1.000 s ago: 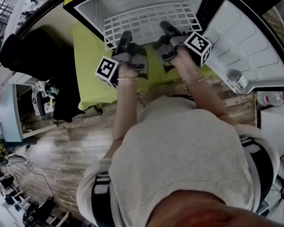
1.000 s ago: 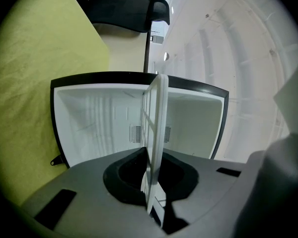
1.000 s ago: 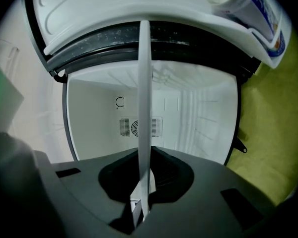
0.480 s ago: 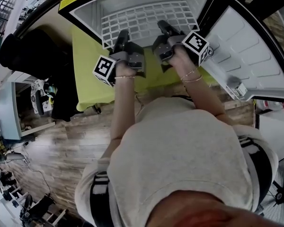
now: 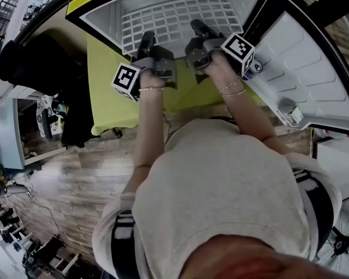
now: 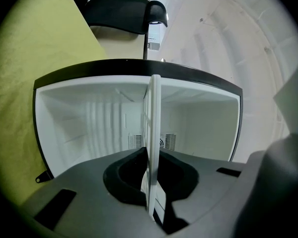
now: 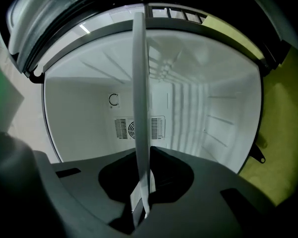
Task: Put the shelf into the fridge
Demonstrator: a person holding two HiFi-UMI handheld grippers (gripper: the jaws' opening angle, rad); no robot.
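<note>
Both left gripper [image 5: 146, 38] and right gripper [image 5: 196, 27] are pinching the shelf [image 5: 177, 15] by its near edge; it's looking light, rigid, maybe slippery.

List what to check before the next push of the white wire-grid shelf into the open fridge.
1. Left gripper shut on the white wire-grid shelf's near edge: ok.
2. Right gripper shut on the same edge: ok.
3. White-lined fridge door swung clear: ok.
4. Shelf's far end inside the black-framed fridge: ok.
5. Shelf seated on the side-wall ledges: cannot tell.
</note>
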